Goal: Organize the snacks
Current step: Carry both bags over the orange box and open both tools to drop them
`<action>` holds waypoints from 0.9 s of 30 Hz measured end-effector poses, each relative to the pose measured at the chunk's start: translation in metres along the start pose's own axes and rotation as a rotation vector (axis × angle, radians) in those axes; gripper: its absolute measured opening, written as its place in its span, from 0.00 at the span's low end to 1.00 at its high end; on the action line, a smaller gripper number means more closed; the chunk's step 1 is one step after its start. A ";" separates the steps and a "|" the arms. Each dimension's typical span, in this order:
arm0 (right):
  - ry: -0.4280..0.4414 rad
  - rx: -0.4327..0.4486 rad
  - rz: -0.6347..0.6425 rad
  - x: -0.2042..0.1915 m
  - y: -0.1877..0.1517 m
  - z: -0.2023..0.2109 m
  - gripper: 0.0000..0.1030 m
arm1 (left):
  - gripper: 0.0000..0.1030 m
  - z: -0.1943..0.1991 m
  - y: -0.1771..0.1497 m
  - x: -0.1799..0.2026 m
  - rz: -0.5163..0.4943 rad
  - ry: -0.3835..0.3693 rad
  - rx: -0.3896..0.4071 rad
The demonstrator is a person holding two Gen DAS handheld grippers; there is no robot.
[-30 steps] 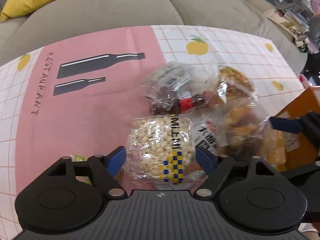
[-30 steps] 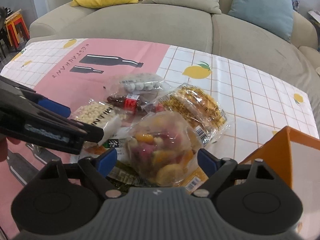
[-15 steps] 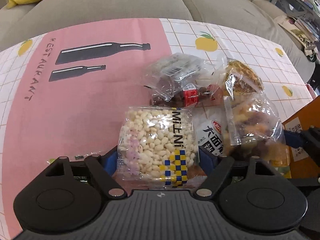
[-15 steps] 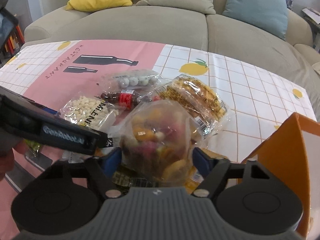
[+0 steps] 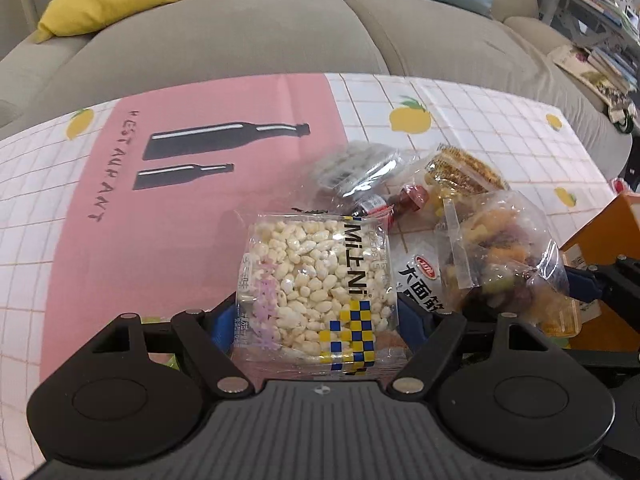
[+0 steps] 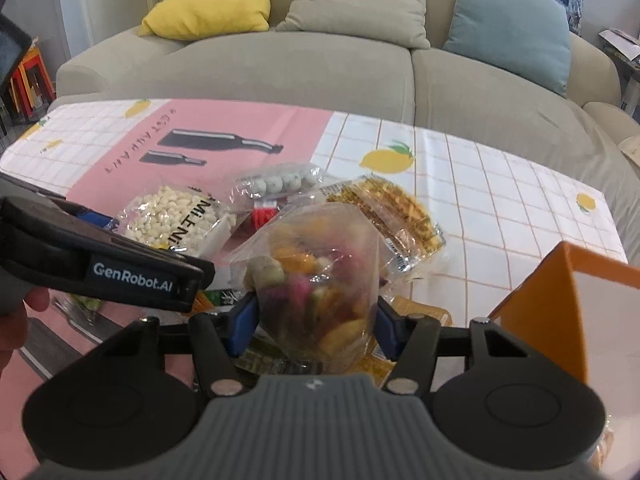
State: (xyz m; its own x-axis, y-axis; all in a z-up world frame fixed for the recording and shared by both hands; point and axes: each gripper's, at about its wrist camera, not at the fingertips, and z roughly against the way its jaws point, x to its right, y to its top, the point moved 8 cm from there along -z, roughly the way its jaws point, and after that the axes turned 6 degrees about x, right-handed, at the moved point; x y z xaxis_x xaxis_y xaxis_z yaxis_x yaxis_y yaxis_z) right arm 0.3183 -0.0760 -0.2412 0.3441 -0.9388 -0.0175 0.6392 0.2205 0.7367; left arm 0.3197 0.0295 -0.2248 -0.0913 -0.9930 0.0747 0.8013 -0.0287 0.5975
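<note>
Puffed-rice packet (image 5: 316,288) sits gripped in the left claw (image 5: 318,320); right claw (image 6: 316,320), just closing, pinches the mixed-snack bag (image 6: 316,276).

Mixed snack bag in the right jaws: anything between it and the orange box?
Nothing visible. The right gripper, whose jaws have just been closing, grips the mixed snack bag between its pads. The orange box stands just to its right, with no packet in the gap; the box's opening isn't visible.

open left: pink part of the bench (image 5: 168,248) is lying bare, passage free
open far right: white checked cloth (image 6: 500,200) is staying clear
blocking centre: snack pile (image 6: 280,188) is crowding the middle
blocking right: orange box (image 6: 568,300) is standing near the pile
behind: sofa (image 6: 320,68) is closing off the far edge
</note>
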 end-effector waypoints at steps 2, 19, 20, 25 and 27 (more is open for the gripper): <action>0.003 0.012 -0.003 -0.001 0.004 0.009 0.56 | 0.87 0.013 0.003 0.001 0.004 -0.001 0.020; 0.046 0.077 -0.092 -0.008 0.014 0.134 0.57 | 0.87 0.132 -0.002 0.027 0.041 -0.018 0.094; 0.048 0.076 -0.103 -0.007 0.012 0.143 0.56 | 0.87 0.139 -0.004 0.032 0.032 -0.021 0.097; 0.045 0.084 -0.123 -0.001 0.001 0.182 0.57 | 0.87 0.167 -0.018 0.051 0.012 -0.055 0.102; 0.044 0.081 -0.130 0.003 -0.003 0.195 0.57 | 0.87 0.176 -0.024 0.060 -0.005 -0.067 0.101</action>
State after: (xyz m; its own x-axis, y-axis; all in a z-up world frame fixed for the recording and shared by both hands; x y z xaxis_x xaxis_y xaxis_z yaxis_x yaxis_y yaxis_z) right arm 0.1837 -0.1310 -0.1115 0.2930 -0.9451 -0.1448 0.6233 0.0740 0.7785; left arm 0.1911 -0.0088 -0.0938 -0.1376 -0.9828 0.1229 0.7373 -0.0188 0.6753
